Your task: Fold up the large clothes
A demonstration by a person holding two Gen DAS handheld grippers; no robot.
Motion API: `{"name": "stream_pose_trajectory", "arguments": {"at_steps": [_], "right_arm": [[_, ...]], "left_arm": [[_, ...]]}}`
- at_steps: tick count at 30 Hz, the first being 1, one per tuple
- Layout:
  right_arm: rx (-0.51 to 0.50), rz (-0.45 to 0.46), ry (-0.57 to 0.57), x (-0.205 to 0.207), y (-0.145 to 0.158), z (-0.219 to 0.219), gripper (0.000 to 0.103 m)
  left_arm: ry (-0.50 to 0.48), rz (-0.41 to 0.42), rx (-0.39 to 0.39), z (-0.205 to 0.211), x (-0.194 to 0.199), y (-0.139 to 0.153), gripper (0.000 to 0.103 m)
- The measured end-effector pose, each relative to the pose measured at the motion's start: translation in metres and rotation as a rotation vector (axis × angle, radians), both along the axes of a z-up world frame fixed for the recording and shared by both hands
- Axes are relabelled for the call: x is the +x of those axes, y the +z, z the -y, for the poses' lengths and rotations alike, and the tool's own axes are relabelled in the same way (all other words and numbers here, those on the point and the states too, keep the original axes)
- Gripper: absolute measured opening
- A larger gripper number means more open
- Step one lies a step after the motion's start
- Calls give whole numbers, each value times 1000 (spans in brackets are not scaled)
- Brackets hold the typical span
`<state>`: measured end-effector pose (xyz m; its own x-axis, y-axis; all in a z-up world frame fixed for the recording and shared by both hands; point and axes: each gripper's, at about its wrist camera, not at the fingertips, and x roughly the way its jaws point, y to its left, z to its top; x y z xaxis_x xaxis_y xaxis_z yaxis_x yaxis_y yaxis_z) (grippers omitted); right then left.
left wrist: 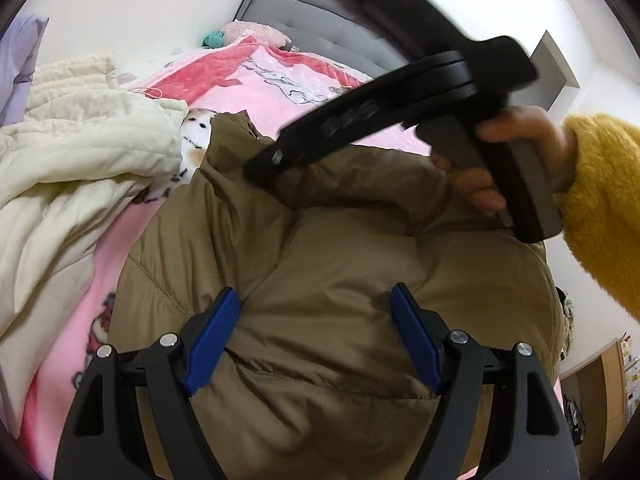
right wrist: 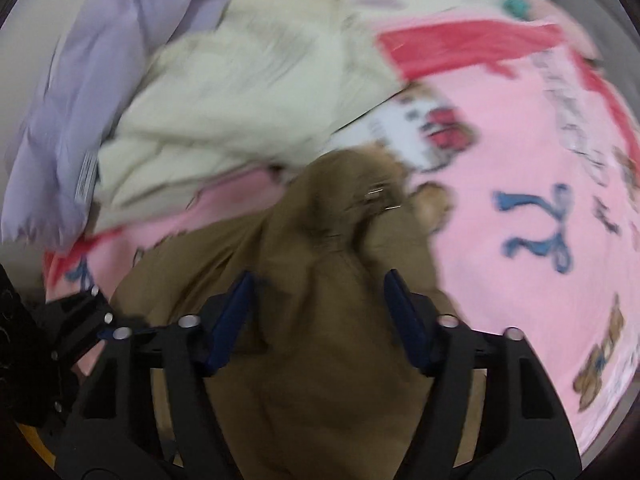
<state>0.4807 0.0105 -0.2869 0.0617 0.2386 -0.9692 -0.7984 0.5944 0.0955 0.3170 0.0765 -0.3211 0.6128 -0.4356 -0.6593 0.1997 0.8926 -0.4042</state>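
two claws work over one brown padded jacket (left wrist: pixel 320 264) that lies spread on the bed's pink blanket (left wrist: pixel 248 80). the left claw (left wrist: pixel 316 328) hangs just above the middle of the jacket's puffy body with its blue pads wide apart and nothing between them; whether the tips touch the cloth i cannot tell. in its view the right claw (left wrist: pixel 264 168) reaches in from the right side, held in a hand (left wrist: pixel 516 152) with a yellow fleece sleeve (left wrist: pixel 600 208), its nose down at the jacket's far upper edge, close to the collar end.

the right wrist view is blurred, yet it shows that claw's pads also spread, with a raised ridge of brown cloth running between them and on ahead to a bunched tip; it does not look pinched, so i judge nothing is gripped yet.

the relation that matters: the jacket's long axis runs away from the left claw toward the headboard (left wrist: pixel 280 12), and the right claw is the nearer one to that far end. so the far portion seems the right claw's to take and bring back toward the near hem, while the left one holds the body down. a cream quilted garment (left wrist: pixel 80 140) and a lilac one (right wrist: pixel 88 80) lie heaped to the left, apart from the fold.
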Motion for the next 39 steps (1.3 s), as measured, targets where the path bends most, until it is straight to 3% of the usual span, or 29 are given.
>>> {"name": "stream_pose_trajectory", "arguments": {"at_steps": [2,8,12,15,20,22,27,32,36,39], "right_arm": [[-10,-15,1,0,-6,-2,24],[98,-14,-75,4,7,13,10],[166,69,-101,1,40,25,9],[152,123,-112,6,48,29,9],[53,91,-158,27,6,32,9],[30,81,-174,32,-14,36,13],[108,28,-298,53,-40,59,26],[89,72,-289,47,-51,57,35],[164,199,-347,33,-12,74,44],[222,392,-459,4,37,108,63]], "left_arm": [[6,-3,-10,-2,0,-2,77],[19,-3,-33,-4,0,-4,77],[32,17,-23,-3,1,3,77],[38,42,-37,-2,1,12,77],[25,4,3,9,11,5,77],[24,-4,10,9,11,2,77],[24,-12,28,10,9,-4,77],[30,-14,63,12,5,-4,77],[42,0,56,9,-2,7,77],[74,31,49,3,-8,21,77]]}}
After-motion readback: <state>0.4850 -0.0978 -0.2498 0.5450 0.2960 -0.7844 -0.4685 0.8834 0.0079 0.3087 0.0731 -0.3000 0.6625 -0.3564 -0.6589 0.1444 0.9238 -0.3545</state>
